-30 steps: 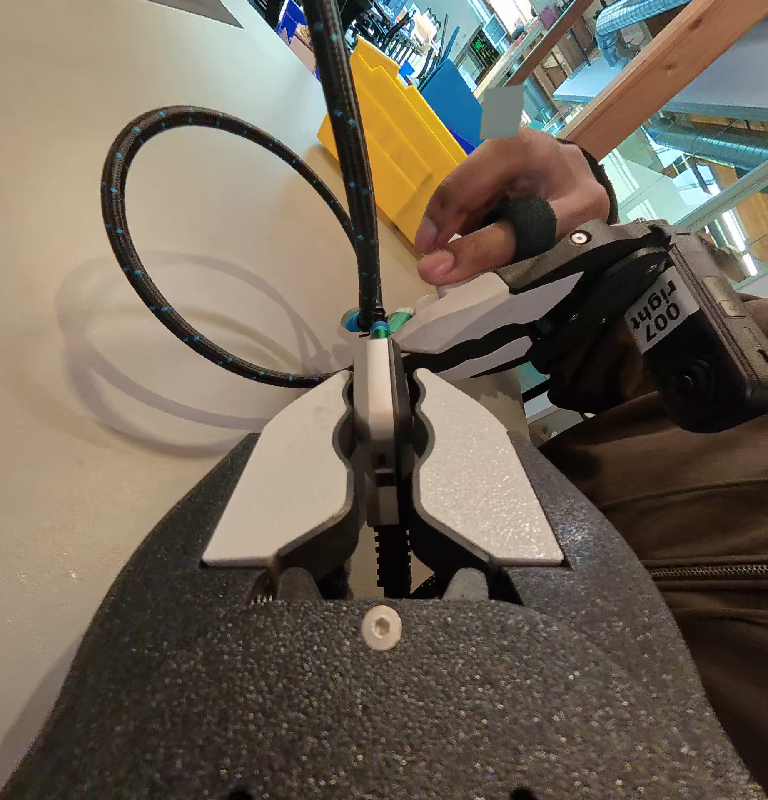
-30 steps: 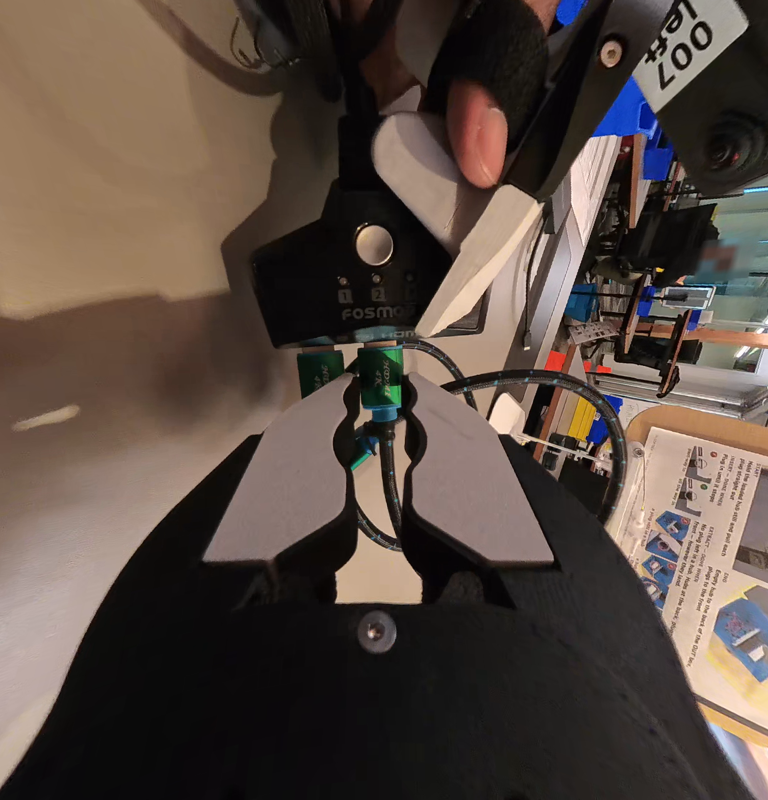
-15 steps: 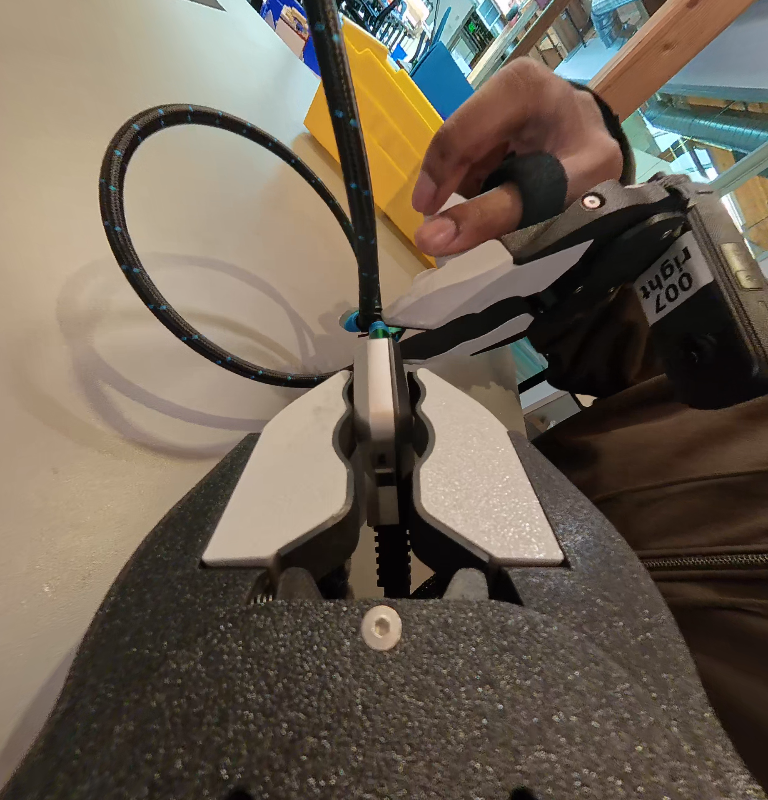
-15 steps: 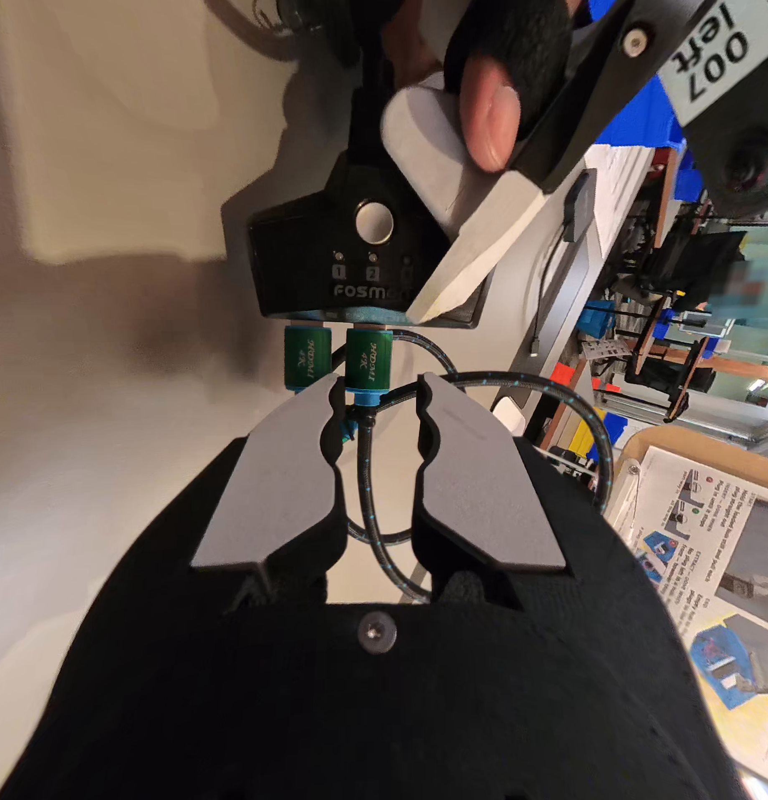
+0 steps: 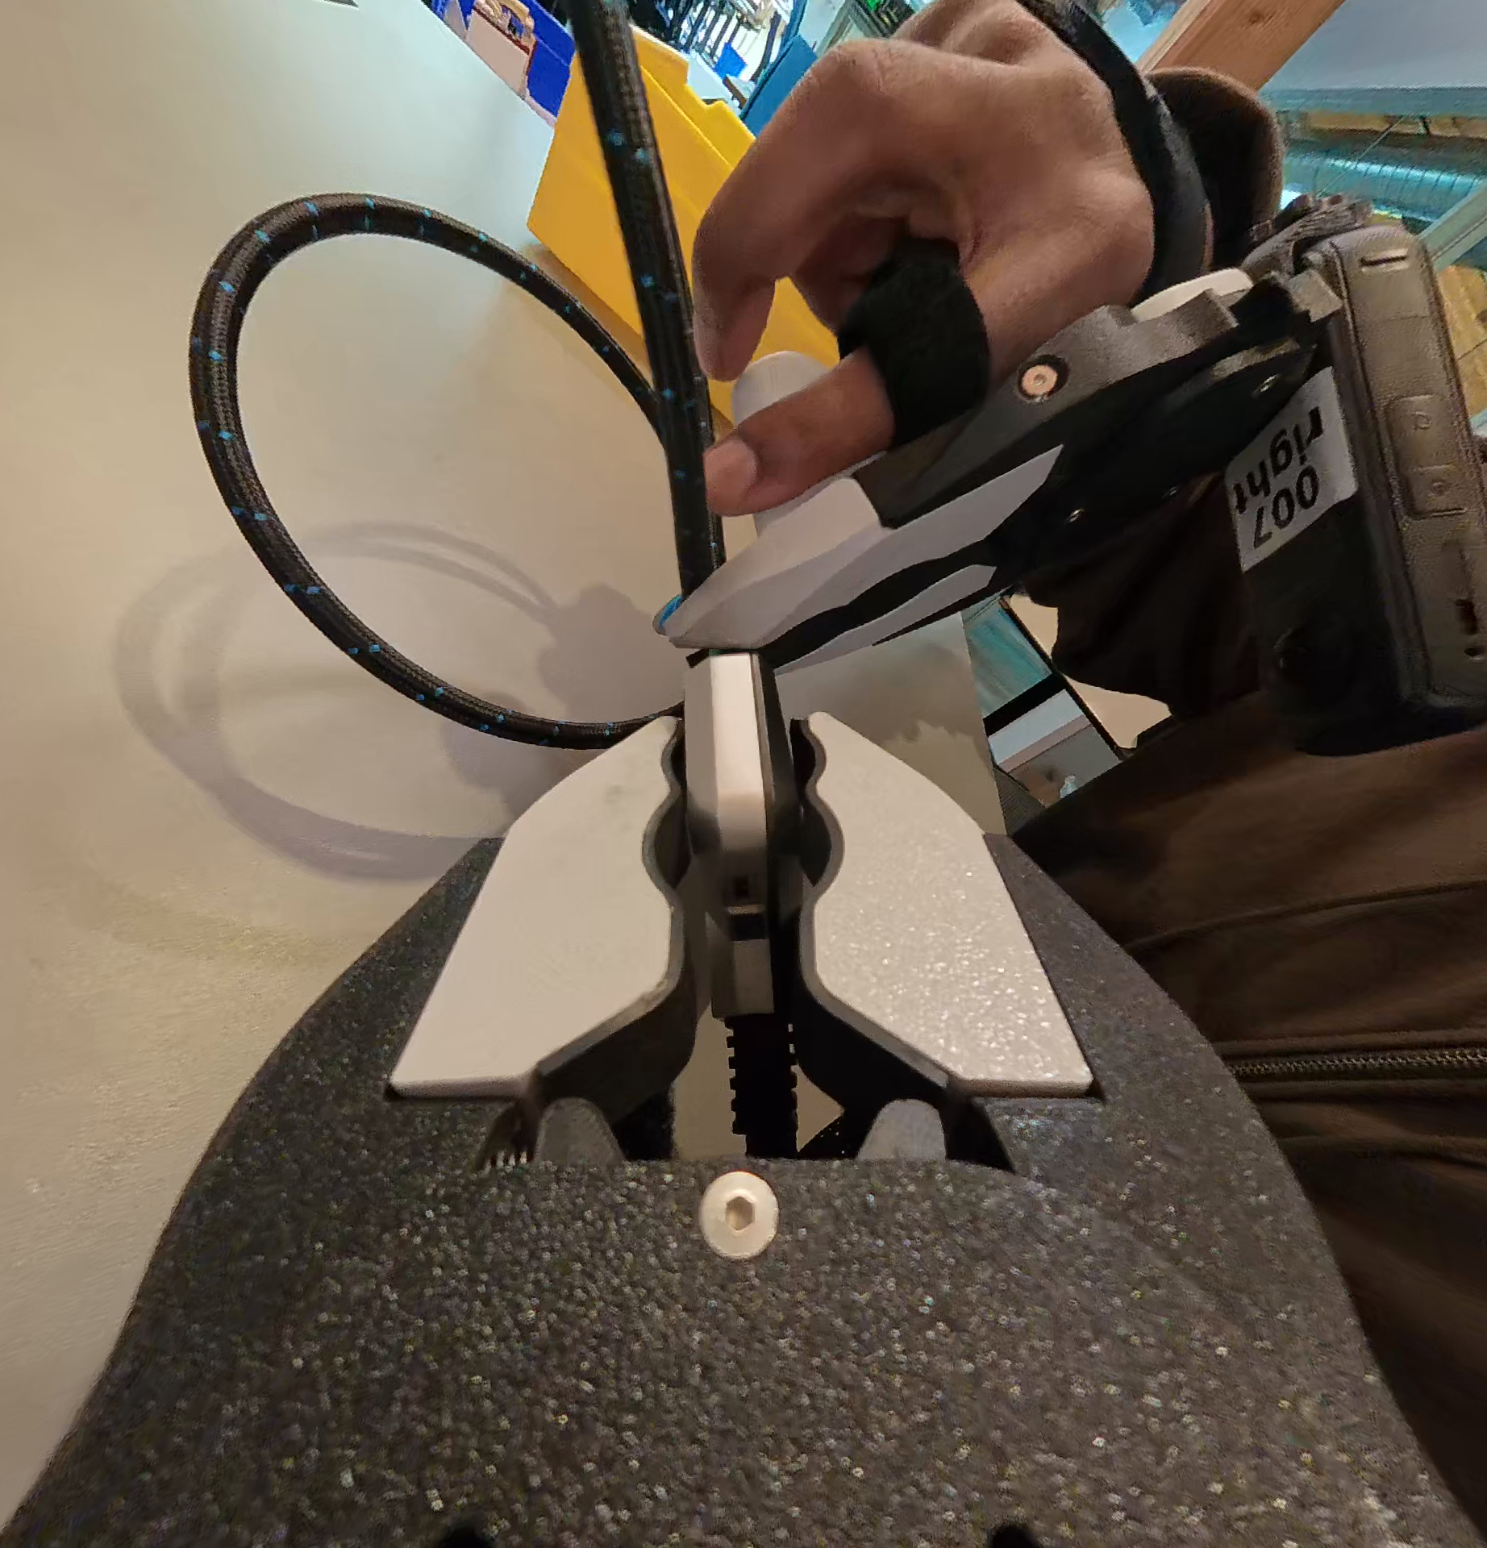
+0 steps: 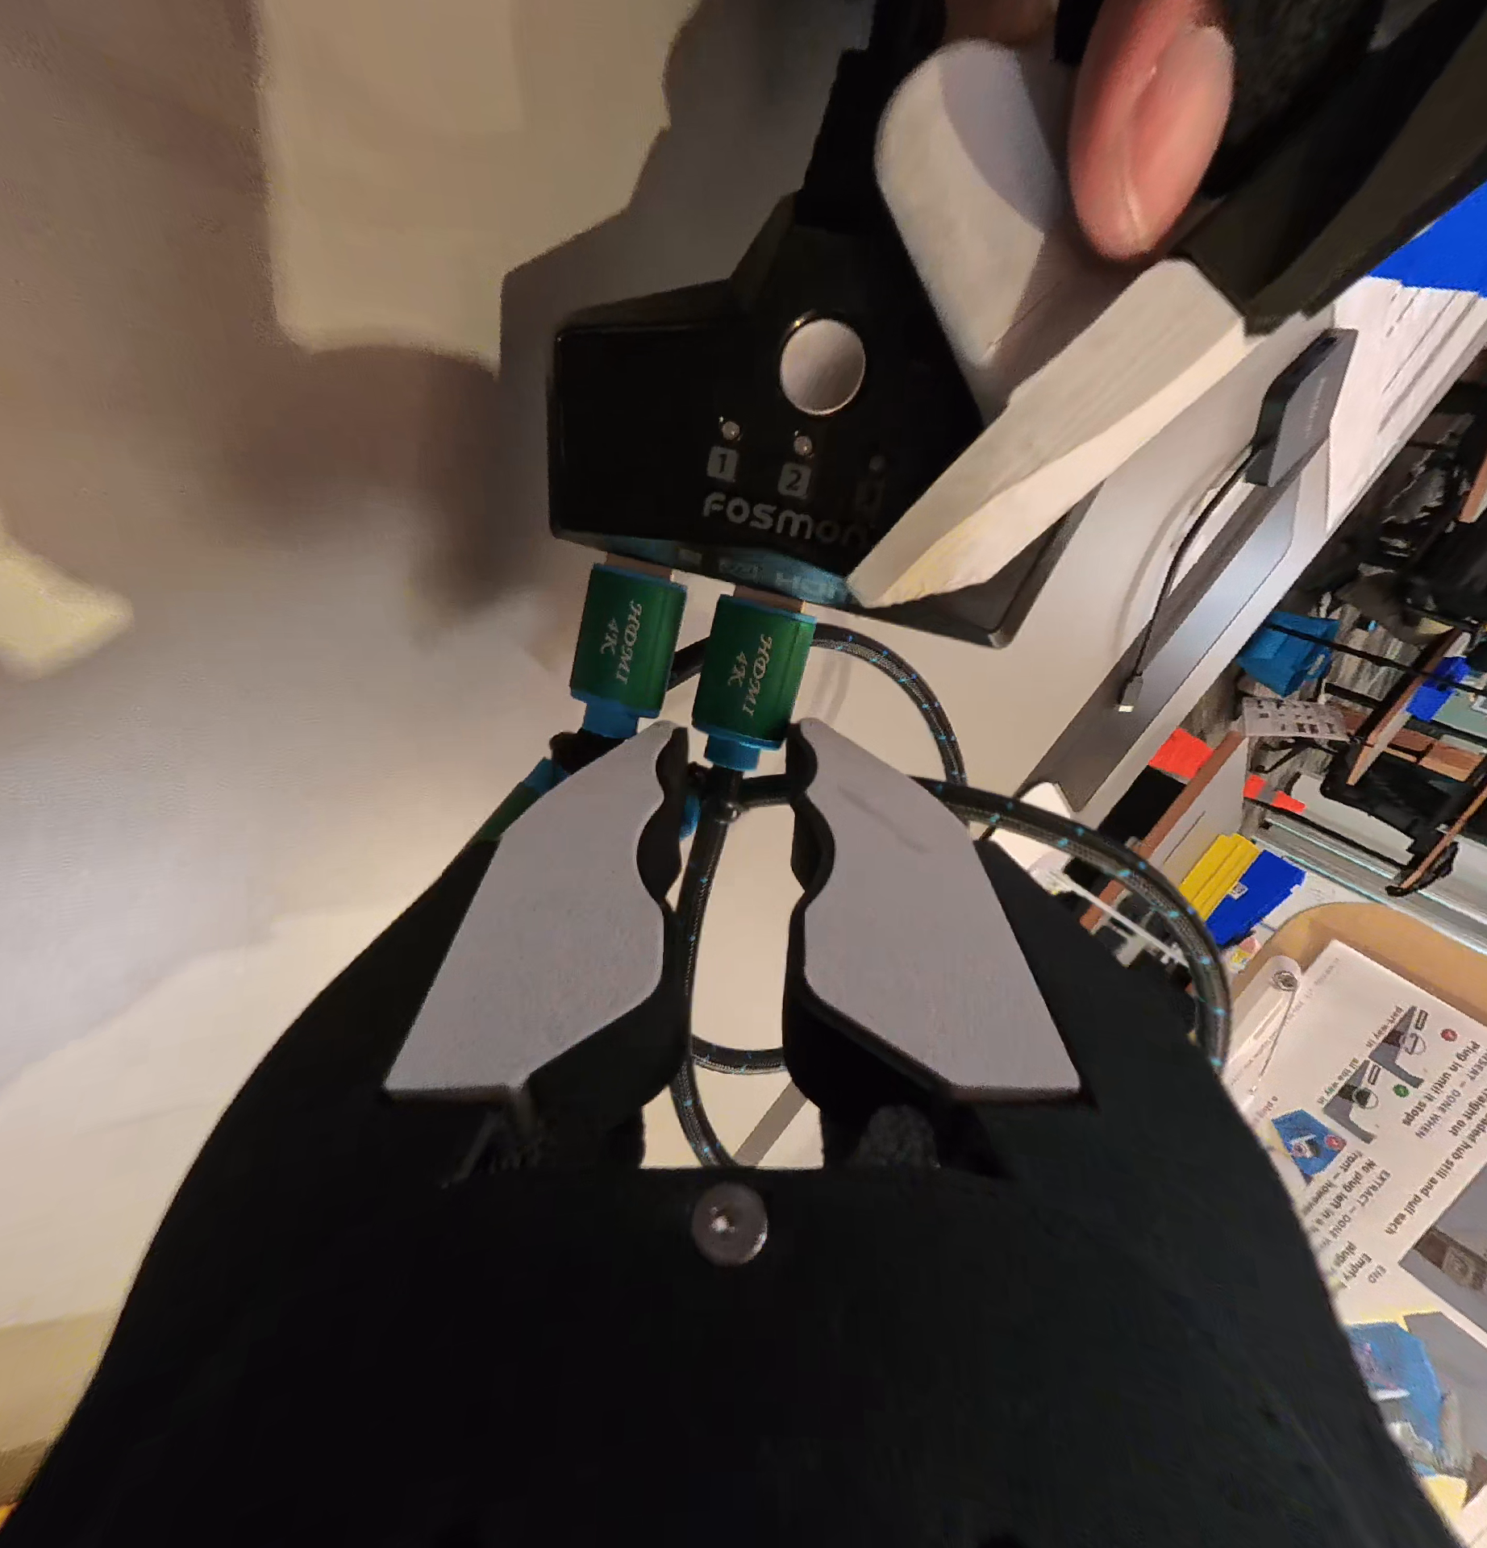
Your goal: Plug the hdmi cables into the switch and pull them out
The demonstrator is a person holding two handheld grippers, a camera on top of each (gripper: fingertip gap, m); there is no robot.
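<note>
Left gripper (image 5: 736, 758) fingers clamped on black switch box (image 6: 707, 419), right gripper (image 6: 736, 745) fingers straddling green plug (image 6: 748, 670)

Bare bench (image 5: 179, 838) lies open to the left. A looped braided cable (image 5: 246, 469) and a yellow bin (image 5: 640, 184) crowd the middle and far side.

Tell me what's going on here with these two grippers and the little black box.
A person is working two handheld grippers. The left gripper is clamped on a small black switch box, seen edge-on between its fingers. Two green plugs sit in the box's ports. The right gripper is open at the rear end of the nearer green plug, its fingers straddling the braided black cable without gripping. Cable loops lie on the pale table.
</note>
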